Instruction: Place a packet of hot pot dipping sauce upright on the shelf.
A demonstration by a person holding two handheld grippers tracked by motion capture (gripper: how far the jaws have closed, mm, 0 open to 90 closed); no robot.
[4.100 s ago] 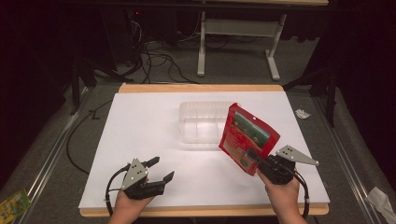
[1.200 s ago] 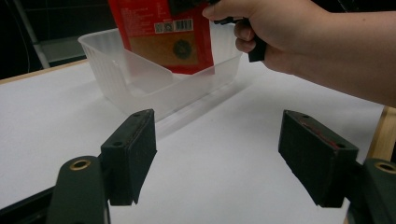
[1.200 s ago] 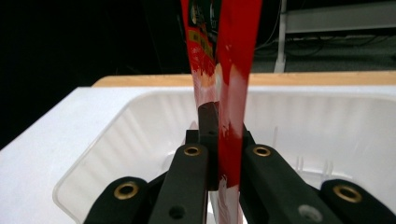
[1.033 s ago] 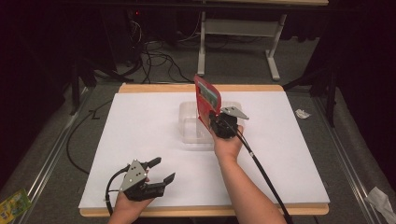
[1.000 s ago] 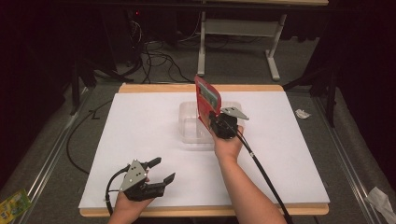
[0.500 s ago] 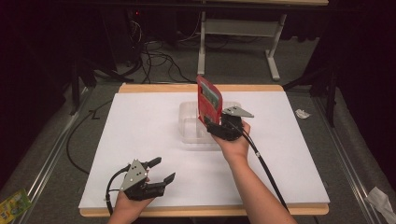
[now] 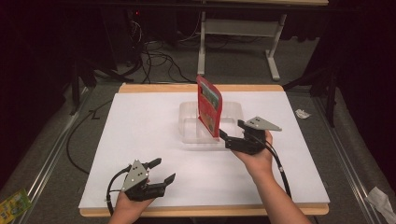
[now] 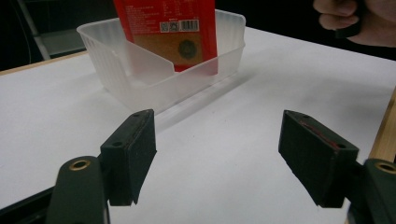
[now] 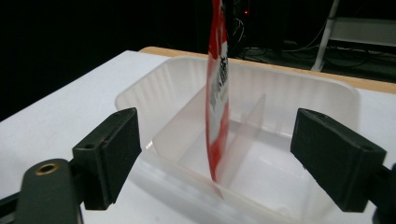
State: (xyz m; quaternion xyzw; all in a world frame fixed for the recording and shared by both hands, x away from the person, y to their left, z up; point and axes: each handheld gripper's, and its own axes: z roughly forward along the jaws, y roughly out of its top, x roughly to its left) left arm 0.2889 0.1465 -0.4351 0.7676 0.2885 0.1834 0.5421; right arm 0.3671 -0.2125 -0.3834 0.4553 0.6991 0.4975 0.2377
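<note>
Right gripper view: red packet (image 9: 218, 93) top cut off, standing in tray (image 9: 299, 88).

Red packet (image 8: 166, 28) upright, seemingly inside tub (image 8: 140, 79)

We are seeing a white surface (image 7: 140, 121) with a wooden edge, sitting on a grey floor (image 7: 56, 140). Behind it a white frame (image 7: 233, 28) is standing among black cables (image 7: 154, 56). We are noticing a crumpled scrap (image 7: 302, 113) lying right of the surface and a green packet (image 7: 13, 205) lying at the floor's left corner.
</note>
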